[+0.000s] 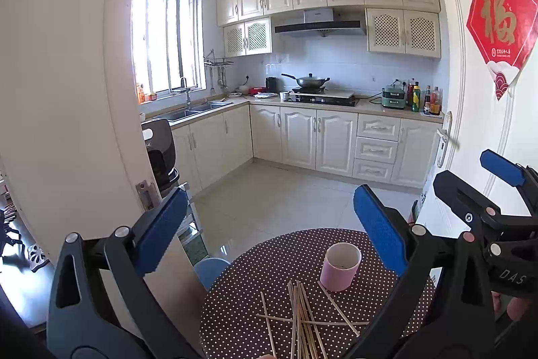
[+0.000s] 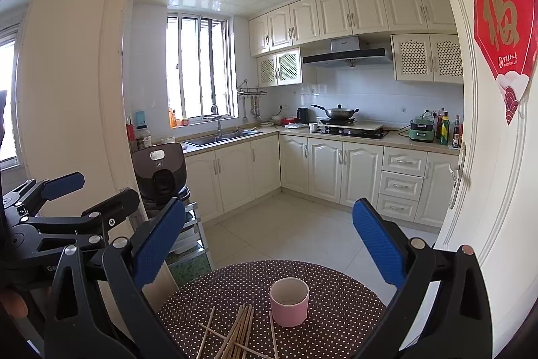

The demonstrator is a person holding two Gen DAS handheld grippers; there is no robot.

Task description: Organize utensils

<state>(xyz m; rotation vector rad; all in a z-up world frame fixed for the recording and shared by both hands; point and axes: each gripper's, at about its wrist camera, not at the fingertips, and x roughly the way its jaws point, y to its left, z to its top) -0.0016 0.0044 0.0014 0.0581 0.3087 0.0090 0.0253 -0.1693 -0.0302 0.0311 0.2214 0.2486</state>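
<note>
- The chopsticks lie in a loose heap on the dotted tabletop, most running side by side and a few crossed over them. If I close on one from the heap, I judge I may drag its neighbours along or flick a crossed one off the round edge.
- They are thin and lie flat. My pads are broad, so a pinch from above could slide off or press a stick down rather than lift it.
- The pink cup stands upright just beyond the heap, apart from most sticks, though one stick's end lies close by its base. It looks light, and I think a stick pushed in at a slant, or a nudge from a pad, could tip it.
- Both claws are close together over a small tabletop, so they may knock into each other if both reach for the heap at once.
- My left claw hangs above the near edge, level and pointed toward the kitchen, pads spread wide with nothing between them.
- My right claw sits beside it to the right, at much the same height, equally wide and empty. In the left view it shows at the right edge, with fingers of my hand just visible on its grip.
- Neither claw touches the sticks or cup.
</note>
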